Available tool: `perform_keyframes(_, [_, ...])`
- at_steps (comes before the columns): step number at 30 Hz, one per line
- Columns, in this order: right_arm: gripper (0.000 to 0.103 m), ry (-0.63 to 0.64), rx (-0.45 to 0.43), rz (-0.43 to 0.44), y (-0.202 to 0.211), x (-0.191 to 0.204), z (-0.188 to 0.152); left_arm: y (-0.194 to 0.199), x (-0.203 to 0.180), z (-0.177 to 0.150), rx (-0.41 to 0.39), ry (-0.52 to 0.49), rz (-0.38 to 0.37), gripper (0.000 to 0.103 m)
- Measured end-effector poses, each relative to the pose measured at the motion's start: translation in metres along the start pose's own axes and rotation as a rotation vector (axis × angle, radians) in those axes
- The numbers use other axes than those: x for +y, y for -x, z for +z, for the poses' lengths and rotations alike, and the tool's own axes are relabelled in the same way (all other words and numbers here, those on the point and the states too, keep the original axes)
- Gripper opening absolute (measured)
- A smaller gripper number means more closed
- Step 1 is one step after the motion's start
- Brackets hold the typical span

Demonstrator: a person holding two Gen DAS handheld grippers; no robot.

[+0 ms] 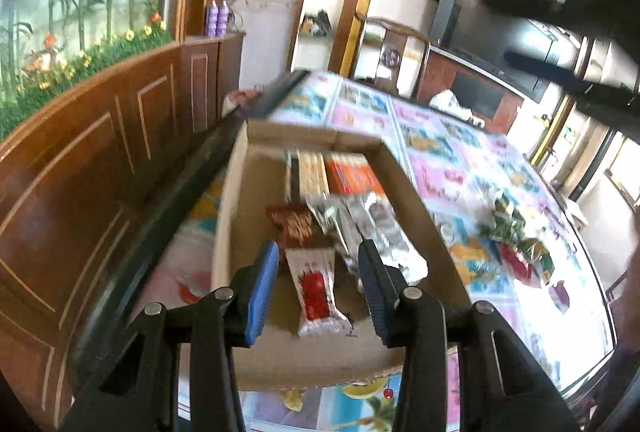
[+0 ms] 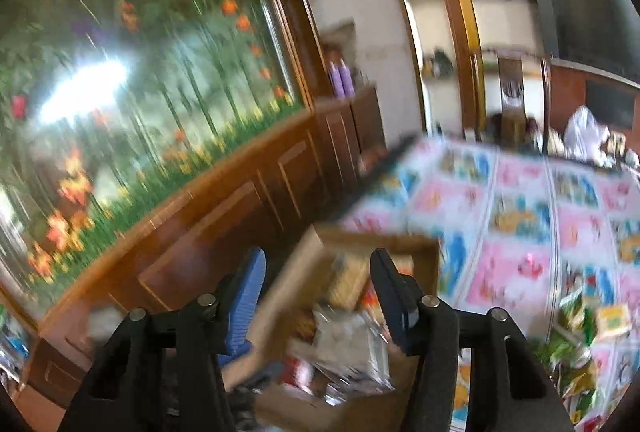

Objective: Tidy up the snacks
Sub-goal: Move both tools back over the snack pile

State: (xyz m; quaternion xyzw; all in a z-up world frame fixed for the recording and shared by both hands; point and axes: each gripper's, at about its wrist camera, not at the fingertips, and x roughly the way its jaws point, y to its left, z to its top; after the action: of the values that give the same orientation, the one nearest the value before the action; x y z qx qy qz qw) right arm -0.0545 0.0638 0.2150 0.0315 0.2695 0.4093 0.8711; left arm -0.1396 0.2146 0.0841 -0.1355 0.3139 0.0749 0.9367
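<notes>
The left tool [image 1: 318,284] hangs open and empty over the cardboard box [image 1: 416,192]; remaining snack packets [image 1: 516,244] lie rightward on the counter [image 1: 440,152] (nearer the right tool [image 2: 318,296], also open).

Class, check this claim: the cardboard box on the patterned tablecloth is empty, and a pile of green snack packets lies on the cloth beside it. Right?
Not quite. The cardboard box is not empty: the left wrist view shows several snack packs inside it. The rest stands: the green snack packets lie on the patterned tablecloth beside it.

One cardboard box [image 1: 236,200] sits just ahead of the hand-held gripper. Two purple bottles [image 1: 218,17] stand far beyond it. The loose snack packets to its right blur together uncounted.
</notes>
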Motion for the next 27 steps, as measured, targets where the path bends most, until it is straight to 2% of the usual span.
perform_keyframes(2, [0.059, -0.020, -0.080, 0.037, 0.025, 0.015, 0.027, 0.013, 0.003, 0.009, -0.030, -0.003, -0.002, 0.041])
perform_keyframes(7, [0.059, -0.024, -0.272, 0.103, 0.095, 0.061, 0.107, 0.075, 0.022, 0.048, -0.177, -0.002, 0.014, 0.041])
perform_keyframes(9, [0.059, -0.008, -0.314, 0.136, 0.120, 0.076, 0.126, 0.097, 0.027, 0.064, -0.220, -0.011, 0.012, 0.041])
perform_keyframes(12, [0.059, 0.026, -0.336, 0.127, 0.147, 0.087, 0.130, 0.125, 0.035, 0.082, -0.270, -0.007, -0.010, 0.044])
perform_keyframes(14, [0.059, 0.036, -0.319, 0.103, 0.151, 0.082, 0.121, 0.135, 0.038, 0.083, -0.286, -0.003, -0.040, 0.047])
perform_keyframes(17, [0.059, 0.029, -0.253, 0.033, 0.148, 0.060, 0.088, 0.133, 0.035, 0.072, -0.268, 0.003, -0.091, 0.047])
perform_keyframes(22, [0.059, -0.042, -0.065, -0.049, 0.125, -0.014, 0.004, 0.105, 0.007, 0.051, -0.185, -0.019, -0.166, 0.047])
perform_keyframes(27, [0.059, -0.101, 0.005, -0.212, 0.134, -0.094, -0.067, 0.070, -0.043, 0.032, -0.078, -0.064, -0.237, 0.047])
